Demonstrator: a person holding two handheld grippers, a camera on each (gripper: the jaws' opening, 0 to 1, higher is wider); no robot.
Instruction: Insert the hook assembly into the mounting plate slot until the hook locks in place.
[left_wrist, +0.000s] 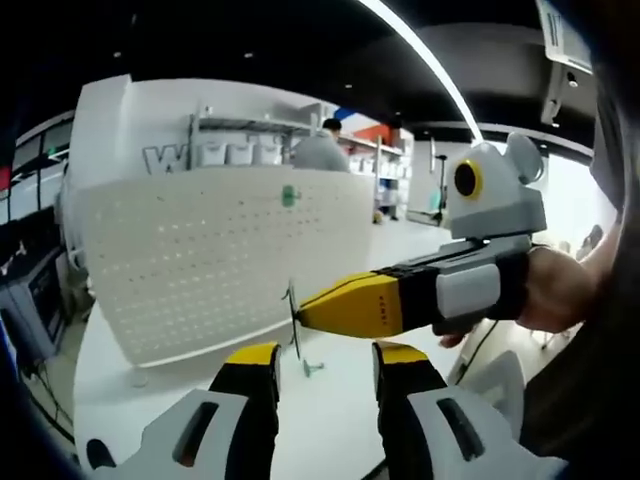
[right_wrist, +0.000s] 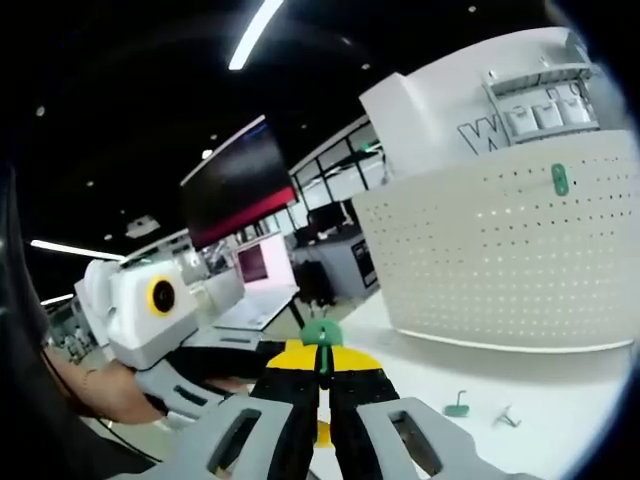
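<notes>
My right tool (right_wrist: 322, 385) has its jaws pressed nearly together on a small green hook (right_wrist: 321, 338), whose rounded head sticks up just above the yellow tips. In the left gripper view that same tool (left_wrist: 300, 315) reaches in from the right, my hand (left_wrist: 555, 290) behind it, and a thin dark wire of the hook (left_wrist: 293, 318) stands at its tip, roughly upright above the desk (left_wrist: 180, 390).

My left tool (left_wrist: 325, 375) hangs with its jaws apart and nothing between them. In the right gripper view it sits low on the left (right_wrist: 215, 365), behind my right tool; from there I cannot tell how wide it stands.

The white pegboard (left_wrist: 220, 255) stands upright on the desk, curved by the lens, with rows of small holes. A green hook (left_wrist: 289, 196) already hangs near its top edge; the right gripper view shows the board (right_wrist: 500, 270) and that hook (right_wrist: 560, 180) too. My held hook is in front of the board, apart from it.

On the desk in front of the board lies another green piece (right_wrist: 457, 406) with a thin wire piece (right_wrist: 508, 417) just beside it; the left gripper view shows a green piece (left_wrist: 314, 368) near my tools. A person (left_wrist: 322, 148) stands beyond the board by shelving.
</notes>
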